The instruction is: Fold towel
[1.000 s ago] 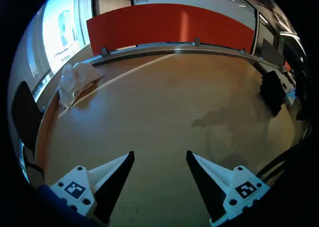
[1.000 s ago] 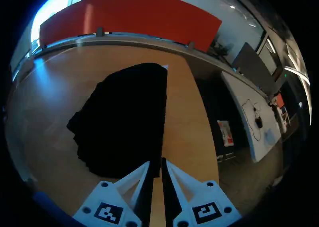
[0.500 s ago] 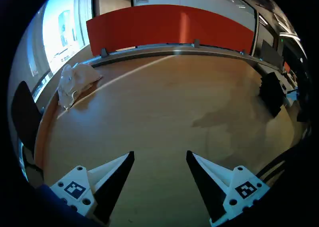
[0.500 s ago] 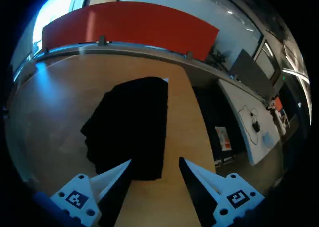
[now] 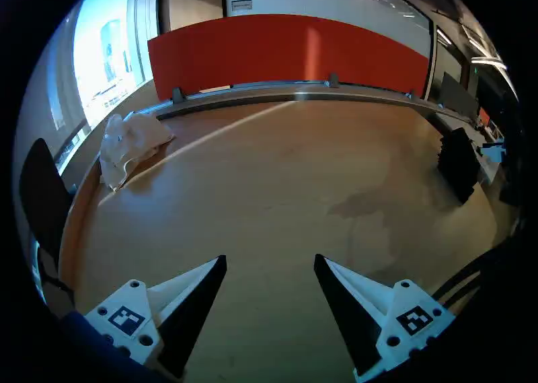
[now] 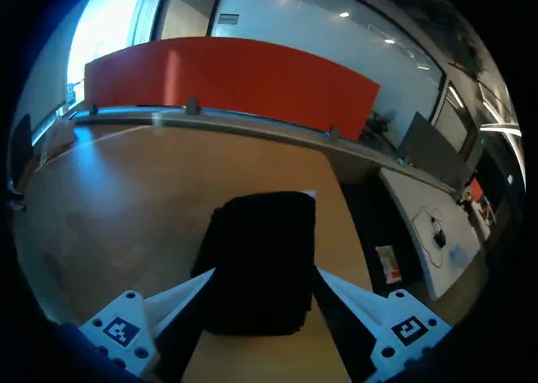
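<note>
No legible text or labels anywhere.

**Black towel: folded, lying flat on worktop**

The black towel [image 6: 259, 262] was folded into a compact, roughly rectangular bundle and lay flat on the wooden worktop [image 6: 134, 194]. Its right side ran straight, near the worktop's right edge. Its left side was uneven and bulged outward. A small pale tab showed at its far right corner. In the left gripper view the black towel [image 5: 459, 162] appeared as dark stacked layers at the worktop's right side.
</note>
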`<control>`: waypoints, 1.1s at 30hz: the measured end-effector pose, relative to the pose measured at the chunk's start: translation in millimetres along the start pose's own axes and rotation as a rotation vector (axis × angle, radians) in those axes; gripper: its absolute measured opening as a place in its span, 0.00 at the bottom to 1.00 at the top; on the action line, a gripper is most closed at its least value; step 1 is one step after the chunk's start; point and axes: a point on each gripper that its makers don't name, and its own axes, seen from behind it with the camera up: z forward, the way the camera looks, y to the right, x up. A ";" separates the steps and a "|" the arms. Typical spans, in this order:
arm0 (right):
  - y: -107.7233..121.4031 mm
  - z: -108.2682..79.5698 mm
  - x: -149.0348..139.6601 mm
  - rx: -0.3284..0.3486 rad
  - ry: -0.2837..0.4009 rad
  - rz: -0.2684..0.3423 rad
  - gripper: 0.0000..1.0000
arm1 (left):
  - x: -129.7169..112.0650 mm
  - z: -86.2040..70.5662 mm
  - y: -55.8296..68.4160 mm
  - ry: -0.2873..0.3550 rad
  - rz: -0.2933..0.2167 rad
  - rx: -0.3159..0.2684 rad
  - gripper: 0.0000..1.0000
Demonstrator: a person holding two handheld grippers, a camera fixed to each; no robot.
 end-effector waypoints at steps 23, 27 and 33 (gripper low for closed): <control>-43.5 -39.4 123.0 -0.013 0.422 0.083 0.96 | 79.1 -6.3 -25.3 0.209 -0.015 0.056 0.97; -48.8 -46.4 134.7 -0.011 0.460 0.089 0.96 | 107.3 -13.0 -31.4 0.291 -0.028 0.070 0.97; -57.3 -58.8 150.3 0.009 0.496 0.109 0.96 | 151.8 -31.8 -40.2 0.428 -0.058 0.082 0.97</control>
